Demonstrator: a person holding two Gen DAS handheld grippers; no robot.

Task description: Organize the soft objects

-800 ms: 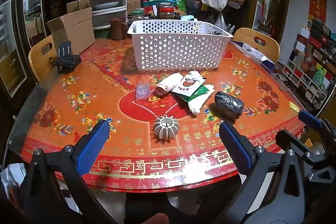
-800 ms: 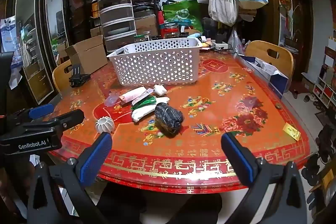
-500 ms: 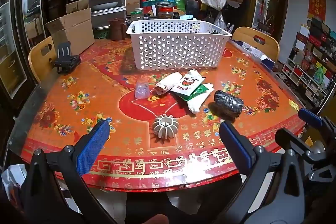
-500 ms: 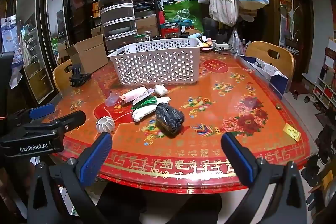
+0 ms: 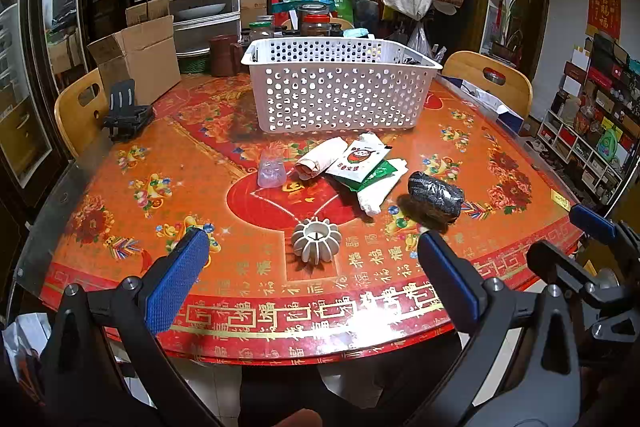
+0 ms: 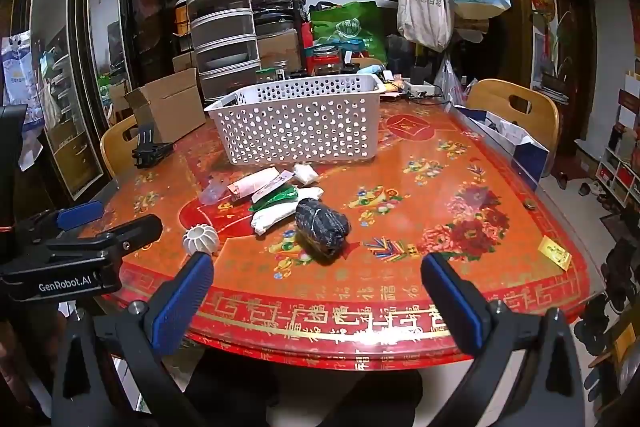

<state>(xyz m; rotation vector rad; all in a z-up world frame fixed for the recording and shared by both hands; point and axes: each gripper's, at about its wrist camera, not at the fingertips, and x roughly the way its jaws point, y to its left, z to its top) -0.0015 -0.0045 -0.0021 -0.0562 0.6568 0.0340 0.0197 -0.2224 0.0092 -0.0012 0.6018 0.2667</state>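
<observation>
A white perforated basket stands at the middle back of the red table. In front of it lie a pile of soft packets, a rolled white cloth, a small clear pouch, a dark bundle and a white ribbed ball. My left gripper is open and empty at the table's near edge, just short of the ribbed ball. My right gripper is open and empty at the near edge, short of the dark bundle.
A cardboard box and a black clamp stand sit at the table's back left. Wooden chairs stand at both sides. Jars, drawers and hanging bags crowd the back. A yellow card lies at the table's right edge.
Both grippers have crept slightly forward toward the table. Nothing on the table has moved.
</observation>
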